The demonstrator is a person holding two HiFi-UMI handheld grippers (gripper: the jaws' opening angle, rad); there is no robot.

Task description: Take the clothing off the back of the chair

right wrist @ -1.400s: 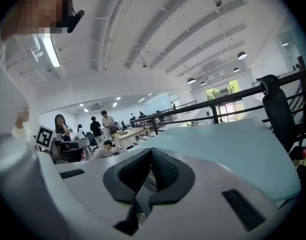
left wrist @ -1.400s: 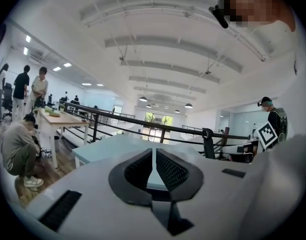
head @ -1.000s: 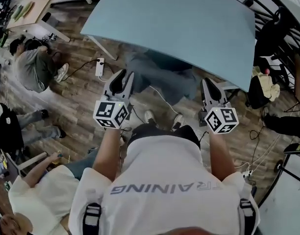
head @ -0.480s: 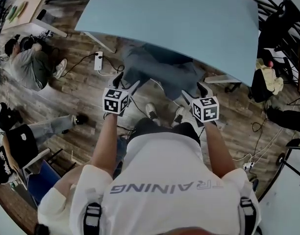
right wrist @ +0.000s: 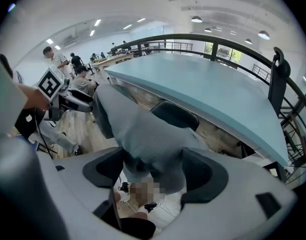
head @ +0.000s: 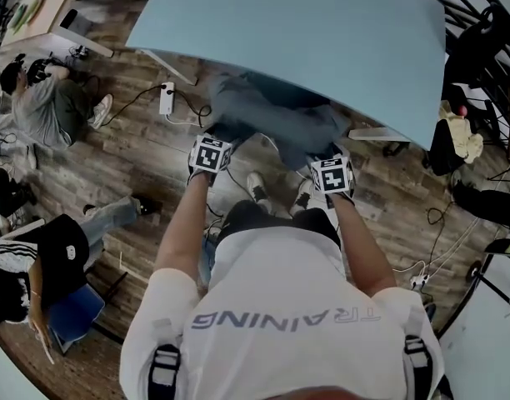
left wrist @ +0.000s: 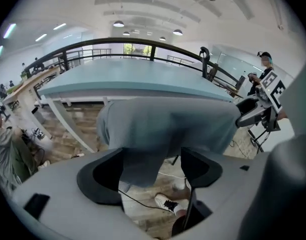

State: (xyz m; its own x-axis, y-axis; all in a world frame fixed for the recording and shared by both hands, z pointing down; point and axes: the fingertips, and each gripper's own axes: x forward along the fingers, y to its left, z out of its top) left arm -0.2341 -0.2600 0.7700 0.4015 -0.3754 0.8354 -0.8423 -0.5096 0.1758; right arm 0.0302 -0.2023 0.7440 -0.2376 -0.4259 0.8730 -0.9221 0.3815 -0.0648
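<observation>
A grey-blue garment (head: 272, 117) hangs over the back of a dark chair (right wrist: 175, 115) tucked under the light-blue table (head: 322, 32). My left gripper (head: 215, 134) sits at the garment's left end and my right gripper (head: 325, 152) at its right end, both pointing steeply down. In the left gripper view the cloth (left wrist: 163, 129) hangs between the wide, still opening jaws of the left gripper (left wrist: 152, 166), and the pads do not press it. The right gripper (right wrist: 153, 173) likewise straddles a fold of the cloth (right wrist: 143, 134) with its jaws opening.
A white power strip (head: 166, 98) and cables lie on the wooden floor left of the chair. People sit on the floor at the far left (head: 47, 111). Another chair with a yellow item (head: 455, 140) stands at the right. My shoes (head: 257, 192) are just below the garment.
Both grippers have dropped from in front of my chest down to the garment and tipped downward. Their jaws have gone from nearly shut to wide apart.
</observation>
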